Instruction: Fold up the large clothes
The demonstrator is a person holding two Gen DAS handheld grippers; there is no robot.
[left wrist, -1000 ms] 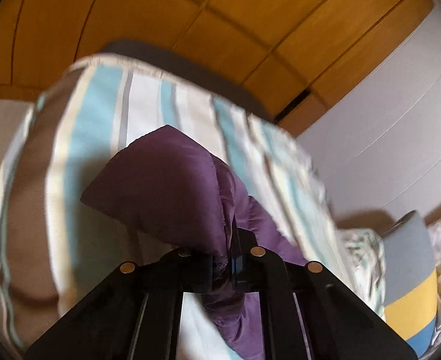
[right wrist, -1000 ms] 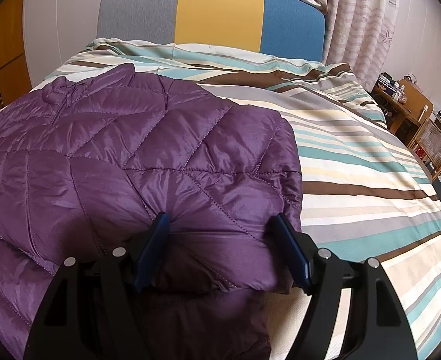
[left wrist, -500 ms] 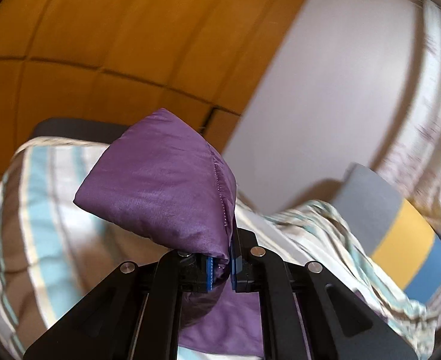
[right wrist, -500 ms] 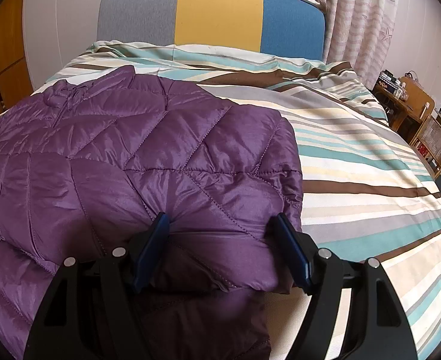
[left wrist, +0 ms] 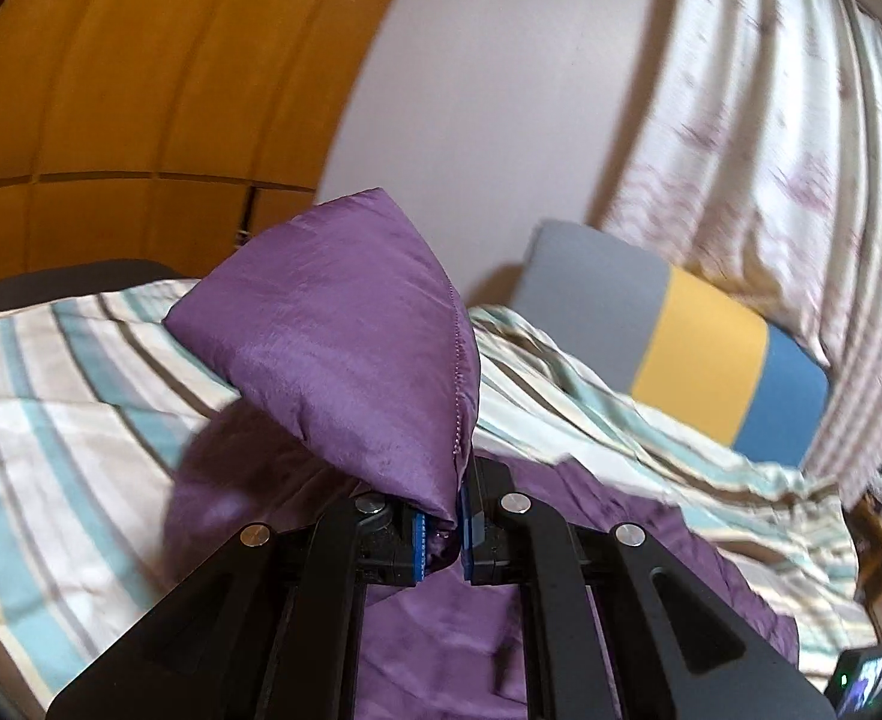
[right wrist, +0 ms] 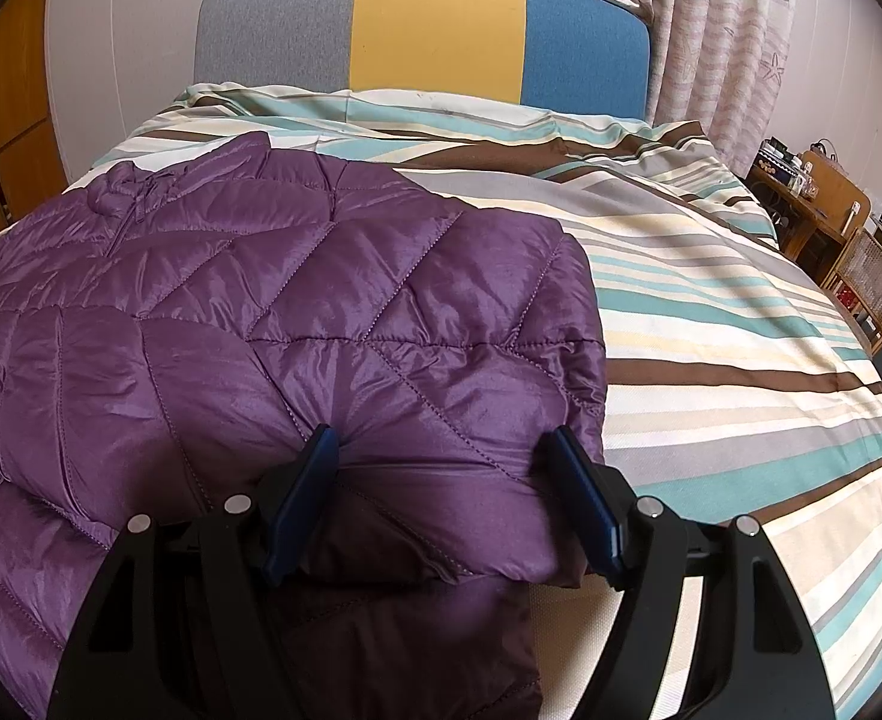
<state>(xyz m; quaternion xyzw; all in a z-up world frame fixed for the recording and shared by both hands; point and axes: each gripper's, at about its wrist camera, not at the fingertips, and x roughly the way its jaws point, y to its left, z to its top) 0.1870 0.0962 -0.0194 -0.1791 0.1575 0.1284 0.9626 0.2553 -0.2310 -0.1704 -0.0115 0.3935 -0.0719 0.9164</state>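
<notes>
The jacket (right wrist: 297, 324) is glossy purple, quilted in diagonal diamond stitching, with a darker plum lining showing at its near edge. The bedspread (right wrist: 711, 324) carries stripes of teal, cream, brown and grey. The headboard (right wrist: 435, 30) is split into three blocks: grey, yellow, blue. The curtain (right wrist: 735, 24) is off-white with faint pink wavy bands and starfish shapes. The cabinet doors (left wrist: 141, 90) are warm orange-brown wood. Both grippers, left (left wrist: 460, 531) and right (right wrist: 441, 504), are black with blue pads.
</notes>
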